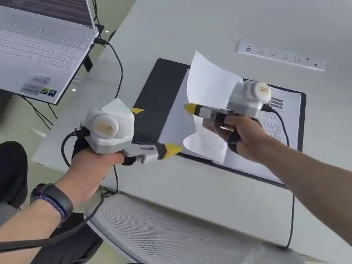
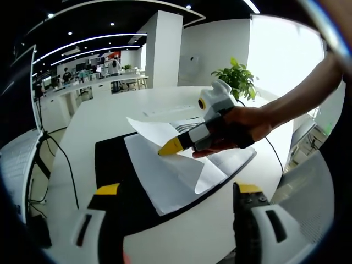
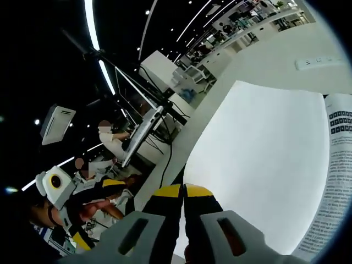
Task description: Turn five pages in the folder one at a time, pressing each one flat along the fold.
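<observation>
Stretching across the head view, the worktop (image 1: 220, 33) carries a laptop (image 1: 44, 38) at ten o'clock and a power strip (image 1: 280, 55) at one o'clock. Dead centre lies the folder (image 1: 157, 93), open, bare black on its left half, with printed sheets (image 1: 290, 118) stacked on its right. One page (image 1: 212, 85) is up off that stack, curling toward nine o'clock, mid-turn! The right gripper (image 1: 190, 108) has it, jaws pressed together on the page's edge; its own view shows the sheet running up from between the tips. The left gripper (image 1: 154, 130) hangs at seven o'clock of the folder, jaws spread, holding nothing. My read: this turn is half made and the press along the fold is not yet done. With the left half that bare it looks early in the five, though the count can't be told.
</observation>
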